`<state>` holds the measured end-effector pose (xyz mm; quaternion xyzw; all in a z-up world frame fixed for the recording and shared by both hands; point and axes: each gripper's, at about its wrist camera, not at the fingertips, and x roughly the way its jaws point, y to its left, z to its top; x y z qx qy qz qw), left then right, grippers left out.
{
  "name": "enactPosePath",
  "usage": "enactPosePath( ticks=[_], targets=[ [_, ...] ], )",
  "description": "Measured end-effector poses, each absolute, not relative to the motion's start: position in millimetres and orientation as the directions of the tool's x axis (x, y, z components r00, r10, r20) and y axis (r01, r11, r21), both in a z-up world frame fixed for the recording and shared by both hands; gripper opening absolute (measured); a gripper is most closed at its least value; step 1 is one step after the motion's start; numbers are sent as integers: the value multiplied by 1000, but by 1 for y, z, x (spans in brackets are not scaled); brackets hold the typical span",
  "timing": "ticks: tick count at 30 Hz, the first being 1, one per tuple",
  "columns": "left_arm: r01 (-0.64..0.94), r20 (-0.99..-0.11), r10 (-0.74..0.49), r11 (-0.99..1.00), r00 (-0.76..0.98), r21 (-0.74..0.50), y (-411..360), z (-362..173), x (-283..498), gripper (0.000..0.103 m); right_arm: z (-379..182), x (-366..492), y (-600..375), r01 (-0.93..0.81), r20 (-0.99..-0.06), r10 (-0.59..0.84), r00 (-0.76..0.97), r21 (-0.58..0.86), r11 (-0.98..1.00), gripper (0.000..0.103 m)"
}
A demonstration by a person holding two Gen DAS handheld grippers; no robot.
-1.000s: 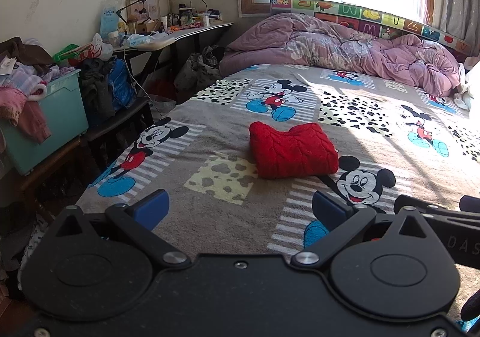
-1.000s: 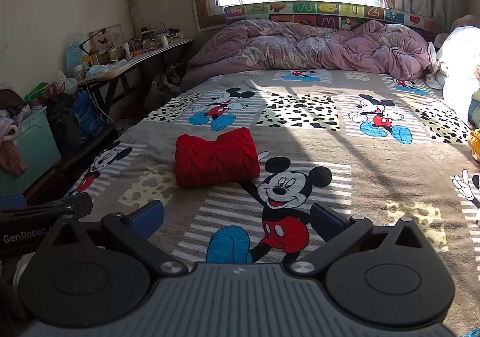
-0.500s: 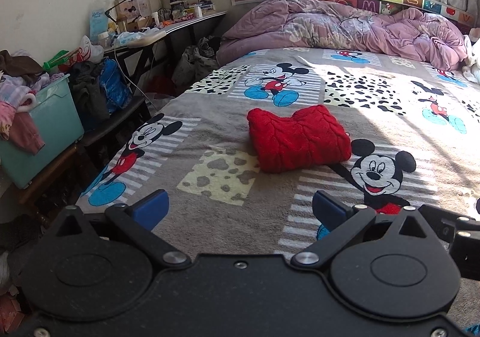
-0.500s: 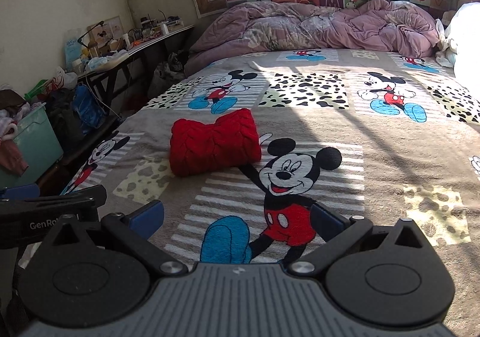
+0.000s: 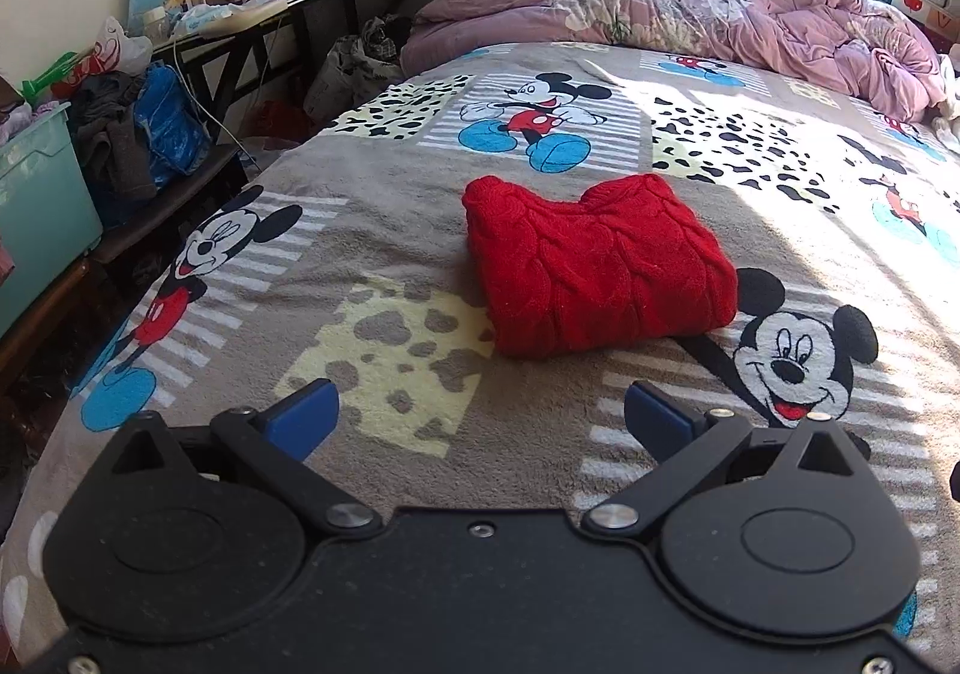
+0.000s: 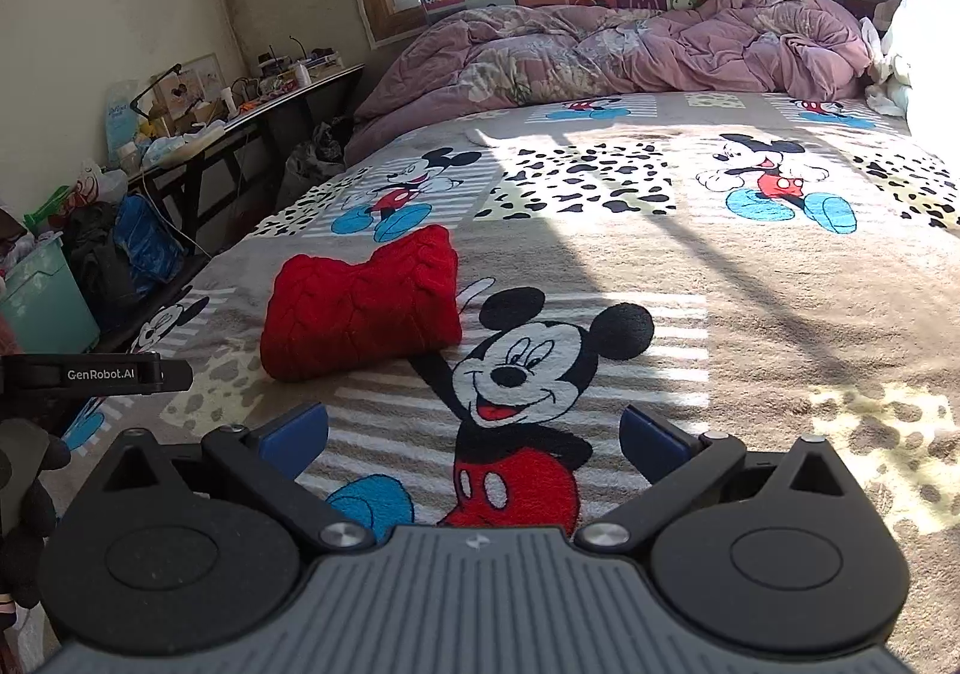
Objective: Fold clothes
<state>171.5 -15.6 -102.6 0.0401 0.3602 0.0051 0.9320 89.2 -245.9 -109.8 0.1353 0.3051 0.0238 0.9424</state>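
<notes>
While the red sweater lay folded into a thick bundle on the cartoon-print blanket, the left gripper hovered just short of it, blue fingers spread wide and empty; the right gripper hung wide and empty too, the sweater ahead to its left

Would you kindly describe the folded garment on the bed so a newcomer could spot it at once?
Start at the bed's cartoon-mouse blanket, with a crumpled pink duvet at its far end. Near the blanket's middle lies a red sweater, folded into a thick bundle. It is the only solid red, cable-knit thing there.
</notes>
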Motion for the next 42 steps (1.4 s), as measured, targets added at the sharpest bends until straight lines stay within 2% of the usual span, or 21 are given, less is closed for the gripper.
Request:
enactPosePath(
  ticks=[2, 7, 10, 13, 15, 19, 20, 21, 24, 26, 35, 42],
  targets=[
    [24, -663, 40, 996, 747, 88, -22, -107, 185, 102, -119, 98, -247, 18, -578, 138, 804, 256, 967, 102],
    [-26, -647, 24, 1000, 762, 6, -17, -130, 217, 97, -138, 123, -250, -27, -610, 142, 779, 193, 981, 103],
    [-43, -644, 27, 999, 765, -10, -6, -140, 235, 86, -145, 137, -251, -68, -617, 197, 762, 225, 972, 103],
    [-71, -659, -13, 992, 752, -100, 4, -148, 258, 75, -153, 147, -253, -94, -605, 266, 750, 301, 949, 103],
    [-84, -668, -26, 988, 744, -132, 6, -156, 268, 63, -158, 150, -253, -97, -590, 299, 750, 349, 932, 103],
    [-76, -676, -37, 988, 736, -137, 0, -169, 280, 52, -166, 150, -250, -109, -560, 352, 750, 420, 901, 103],
    [-65, -673, -51, 987, 738, -146, -4, -170, 281, 42, -167, 148, -251, -106, -560, 353, 749, 425, 899, 103],
    [-51, -670, -65, 987, 740, -153, -6, -170, 282, 25, -167, 147, -251, -103, -560, 355, 749, 430, 897, 103],
    [21, -642, -73, 996, 763, -89, -24, -161, 278, 10, -168, 141, -254, -94, -560, 359, 747, 445, 890, 103],
    [77, -611, -96, 995, 786, -58, -36, -150, 271, 8, -167, 134, -258, -87, -562, 357, 746, 450, 889, 103],
    [293, -434, -296, 953, 851, -74, -102, -64, 233, 6, -165, 68, -310, -11, -579, 308, 755, 458, 889, 103],
    [373, -355, -353, 928, 866, -14, -159, -18, 192, 6, -175, -25, -371, 74, -555, 277, 784, 528, 846, 103]
  ],
)
